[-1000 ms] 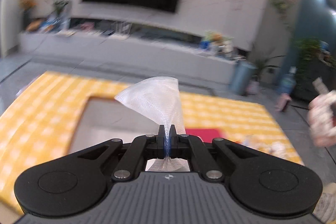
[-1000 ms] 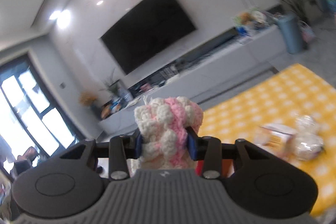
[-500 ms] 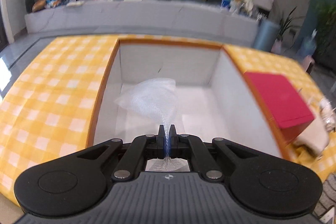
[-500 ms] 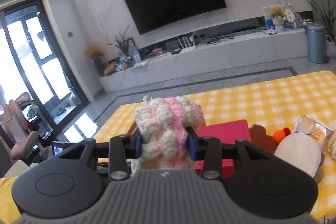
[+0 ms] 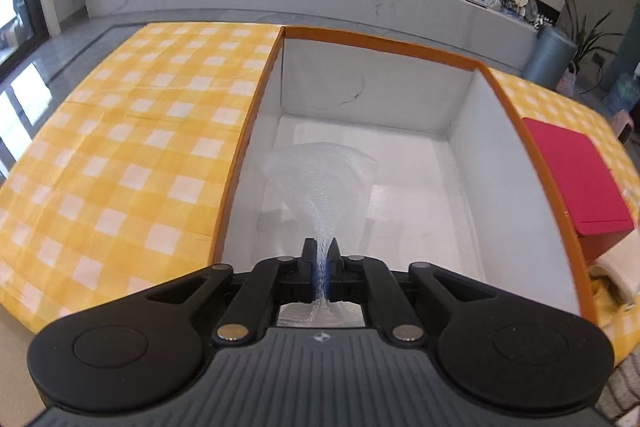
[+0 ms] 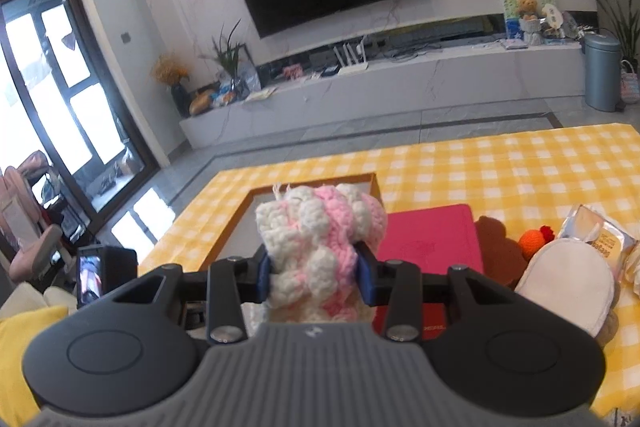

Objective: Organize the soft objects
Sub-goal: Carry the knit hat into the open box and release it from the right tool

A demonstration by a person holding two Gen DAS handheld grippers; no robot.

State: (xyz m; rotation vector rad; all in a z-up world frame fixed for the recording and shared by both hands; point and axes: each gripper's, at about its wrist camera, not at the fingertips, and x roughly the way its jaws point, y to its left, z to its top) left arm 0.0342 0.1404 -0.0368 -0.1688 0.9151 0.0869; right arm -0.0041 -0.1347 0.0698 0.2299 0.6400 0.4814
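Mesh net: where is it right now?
Left wrist view: the mesh net sits between the opening jaws of the left gripper, fanned out over the white inside of the orange-rimmed box, left of the red box.

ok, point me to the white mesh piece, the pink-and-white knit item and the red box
white mesh piece (image 5: 320,183), left wrist view, fanned-out upper part
pink-and-white knit item (image 6: 320,227), right wrist view, bulge above the pads
red box (image 6: 430,237), right wrist view, top face
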